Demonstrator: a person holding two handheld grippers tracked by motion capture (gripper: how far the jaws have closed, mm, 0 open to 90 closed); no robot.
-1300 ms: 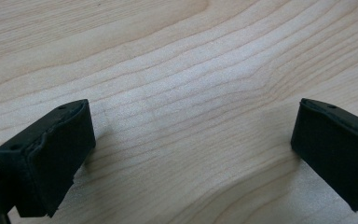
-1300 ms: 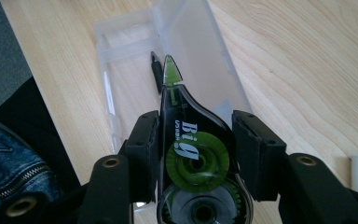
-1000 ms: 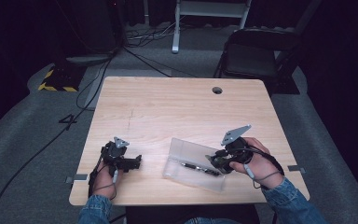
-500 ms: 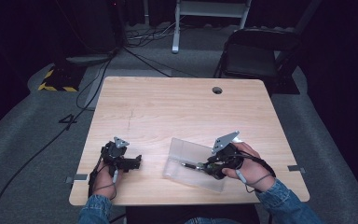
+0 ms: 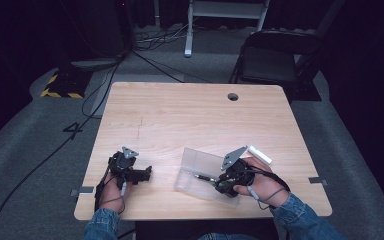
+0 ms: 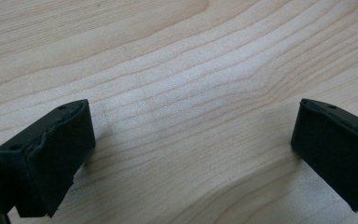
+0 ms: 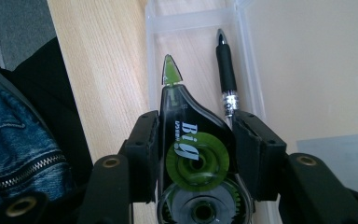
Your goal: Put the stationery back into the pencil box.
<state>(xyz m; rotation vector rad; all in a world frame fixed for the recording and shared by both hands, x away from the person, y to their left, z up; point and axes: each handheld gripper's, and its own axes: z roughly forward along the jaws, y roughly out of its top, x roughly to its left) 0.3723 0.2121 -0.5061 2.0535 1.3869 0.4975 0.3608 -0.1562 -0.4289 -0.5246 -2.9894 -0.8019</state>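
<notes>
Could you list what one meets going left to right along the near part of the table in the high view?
Left hand-held gripper → clear plastic case → right hand-held gripper, closed on a correction tape dispenser over the case → white eraser.

Left gripper (image 5: 139,174) resting low, jaws spread wide, right gripper (image 5: 223,182) tilted down, jaws clamped

High view: we look forward and down on the whole table (image 5: 190,115) from its near edge. Left gripper view: close over bare wood, placement unclear. Right gripper view: close, facing the near edge; shares the clear box (image 7: 200,23) (image 5: 200,167).
</notes>
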